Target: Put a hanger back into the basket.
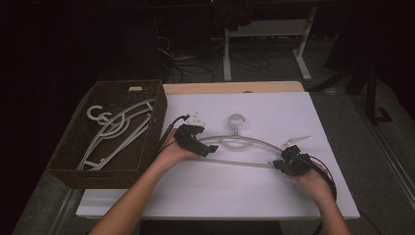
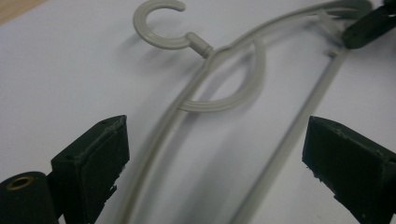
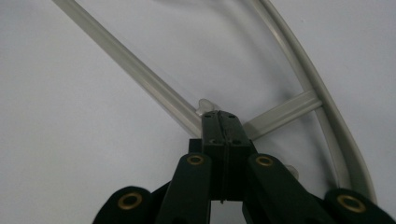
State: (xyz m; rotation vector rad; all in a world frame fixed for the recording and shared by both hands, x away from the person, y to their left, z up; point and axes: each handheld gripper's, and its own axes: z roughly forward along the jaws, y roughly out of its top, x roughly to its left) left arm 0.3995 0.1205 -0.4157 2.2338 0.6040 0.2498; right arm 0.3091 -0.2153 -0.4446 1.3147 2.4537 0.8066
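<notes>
A pale grey plastic hanger (image 1: 244,141) lies flat in the middle of the white table (image 1: 235,193), its hook (image 1: 236,120) pointing away from me. My left gripper (image 1: 206,149) is at the hanger's left end and stands open. In the left gripper view both the curved arm (image 2: 170,123) and the straight lower bar (image 2: 299,128) pass between its wide-apart jaws (image 2: 215,130). At the hanger's right end, my right gripper (image 1: 280,164) is shut on the lower bar (image 3: 140,74), close to where a short cross strut (image 3: 285,112) meets it.
A dark wicker basket (image 1: 160,115) stands at the table's left edge and holds several white hangers (image 1: 117,128). A wooden strip (image 1: 235,87) runs along the far edge. White desk legs (image 1: 303,49) and cables stand on the floor beyond.
</notes>
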